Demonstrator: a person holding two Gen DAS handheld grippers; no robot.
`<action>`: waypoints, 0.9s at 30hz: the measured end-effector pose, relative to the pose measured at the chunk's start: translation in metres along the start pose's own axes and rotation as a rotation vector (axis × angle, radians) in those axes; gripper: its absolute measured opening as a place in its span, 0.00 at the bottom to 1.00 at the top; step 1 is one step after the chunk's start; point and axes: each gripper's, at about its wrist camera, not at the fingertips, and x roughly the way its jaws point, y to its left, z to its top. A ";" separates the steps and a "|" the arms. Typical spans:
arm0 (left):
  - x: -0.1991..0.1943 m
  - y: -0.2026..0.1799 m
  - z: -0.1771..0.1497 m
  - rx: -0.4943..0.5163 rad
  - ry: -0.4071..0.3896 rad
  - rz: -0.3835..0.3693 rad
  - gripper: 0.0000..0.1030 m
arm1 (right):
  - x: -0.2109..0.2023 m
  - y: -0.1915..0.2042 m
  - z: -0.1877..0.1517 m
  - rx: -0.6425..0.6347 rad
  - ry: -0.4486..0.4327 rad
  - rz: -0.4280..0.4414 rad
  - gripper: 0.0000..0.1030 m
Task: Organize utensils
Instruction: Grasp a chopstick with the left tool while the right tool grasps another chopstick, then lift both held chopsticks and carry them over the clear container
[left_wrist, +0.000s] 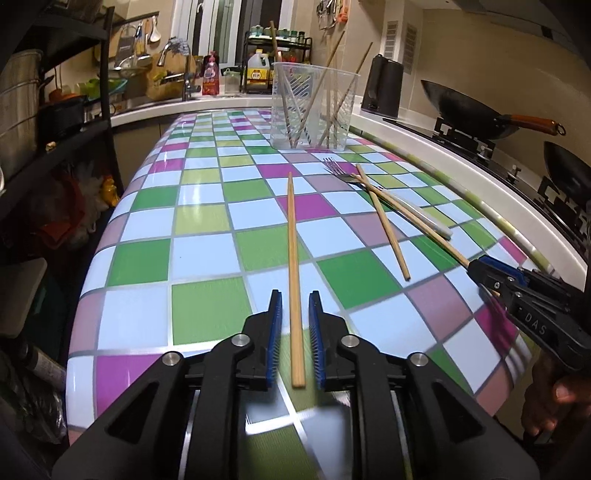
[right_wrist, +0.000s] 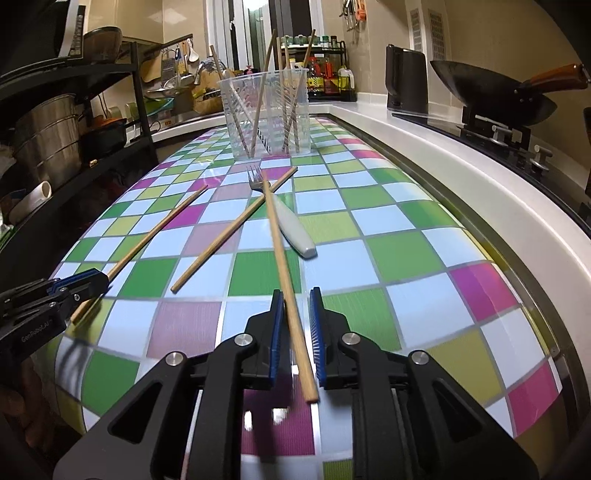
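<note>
Here the left gripper (left_wrist: 295, 295) stands slightly parted, a wooden chopstick (left_wrist: 293, 266) lying flat on the checkered table (left_wrist: 207, 310) in the gap between its blue pads (left_wrist: 276, 317); neither pad presses on it, and its near end sits well back between the fingers. The right gripper (right_wrist: 297, 293) is likewise a little apart, with a second chopstick (right_wrist: 286, 266) running at a slant between its pads (right_wrist: 315, 321), its upper stretch close against the left-hand pad; whether that pad touches it I cannot tell.

Just beyond the right fingers, this second chopstick crosses over a fork (right_wrist: 284, 214) with a pale handle, and a third chopstick (right_wrist: 232, 230) lies diagonally to the left of the fingertips, its far end by the fork's tines. Straight ahead of both grippers, farther along the table, stands a clear plastic cup (right_wrist: 264, 114) with several chopsticks leaning upright inside. Past the table's right edge, a dark wok (right_wrist: 491, 99) rests on the stove.
</note>
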 end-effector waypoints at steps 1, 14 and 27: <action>-0.001 0.000 -0.001 0.006 -0.004 0.005 0.17 | -0.002 0.000 -0.002 -0.005 -0.006 -0.001 0.18; -0.008 -0.004 -0.005 0.033 -0.008 0.033 0.17 | -0.012 -0.008 -0.015 -0.008 -0.025 0.002 0.20; -0.011 -0.004 -0.004 0.039 -0.018 0.043 0.06 | -0.016 -0.003 -0.012 -0.026 -0.045 0.027 0.06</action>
